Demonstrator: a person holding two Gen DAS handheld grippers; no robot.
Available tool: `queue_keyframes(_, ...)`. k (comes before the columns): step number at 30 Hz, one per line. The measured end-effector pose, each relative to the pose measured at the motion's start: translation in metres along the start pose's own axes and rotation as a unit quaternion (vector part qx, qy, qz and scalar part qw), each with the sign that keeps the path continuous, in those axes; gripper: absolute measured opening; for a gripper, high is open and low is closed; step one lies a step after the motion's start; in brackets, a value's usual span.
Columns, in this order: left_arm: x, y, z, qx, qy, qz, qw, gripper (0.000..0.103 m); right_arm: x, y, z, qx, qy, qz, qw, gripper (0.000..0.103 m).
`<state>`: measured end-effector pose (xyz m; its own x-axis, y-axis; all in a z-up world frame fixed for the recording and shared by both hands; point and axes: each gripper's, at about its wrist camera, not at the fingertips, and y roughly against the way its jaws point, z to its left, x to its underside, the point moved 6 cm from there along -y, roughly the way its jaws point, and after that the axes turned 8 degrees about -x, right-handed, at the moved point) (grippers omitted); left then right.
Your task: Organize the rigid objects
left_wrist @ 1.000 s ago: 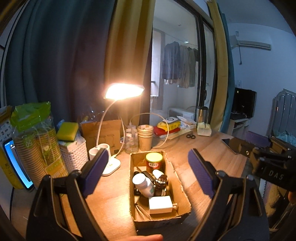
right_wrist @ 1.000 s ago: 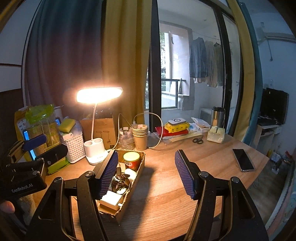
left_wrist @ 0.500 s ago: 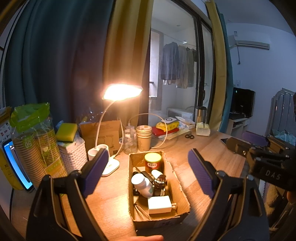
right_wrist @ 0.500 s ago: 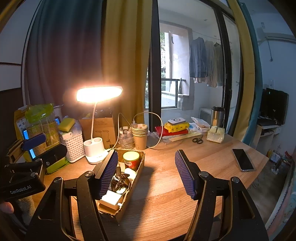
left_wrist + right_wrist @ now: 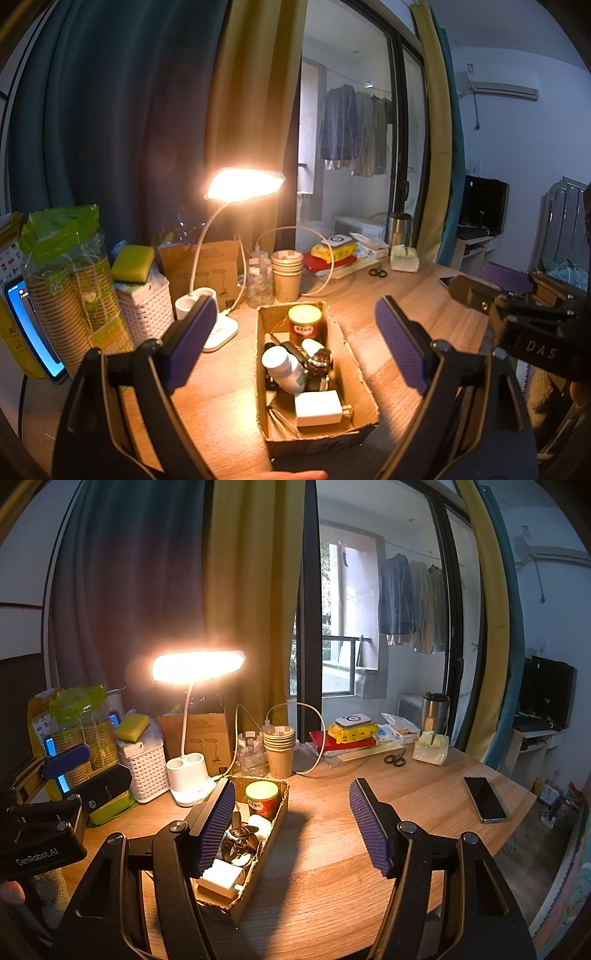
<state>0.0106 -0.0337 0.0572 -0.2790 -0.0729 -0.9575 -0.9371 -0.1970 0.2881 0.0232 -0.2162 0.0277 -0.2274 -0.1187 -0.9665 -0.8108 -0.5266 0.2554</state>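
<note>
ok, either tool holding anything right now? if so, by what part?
Nothing held. Left tool and right tool are both open and empty, above the table; the cardboard box items lie untouched.

The cardboard box [image 5: 255, 853] is partly hidden behind the right hand-held gripper [image 5: 295, 823].

Left tool [image 5: 291, 350] and right tool [image 5: 293, 827]: jaws apart, empty

Open cardboard box [image 5: 354, 373] holding jar [image 5: 305, 325], bottle [image 5: 283, 369], charger [image 5: 318, 408].
</note>
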Motion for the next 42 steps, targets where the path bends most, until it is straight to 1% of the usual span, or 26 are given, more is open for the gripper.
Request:
queue_keyframes(32, 0.0001, 0.001, -0.0009, 0.001, 0.0, 0.001, 1.0, 0.089, 0.0005, -0.0003, -0.001, 0.001, 0.001, 0.002, 1.0, 0.068)
queue_keyframes(39, -0.0002, 0.0028, -0.0033, 0.003, -0.002, -0.005, 1.0, 0.089, 0.0014, 0.0001, -0.0022, 0.0, 0.001, 0.002, 1.0, 0.068)
queue_keyframes(42, 0.0002, 0.0025, -0.0046, 0.016, 0.0, -0.001, 0.9999, 0.089, 0.0025, 0.0003, -0.0032, 0.0, 0.002, 0.003, 1.0, 0.068)
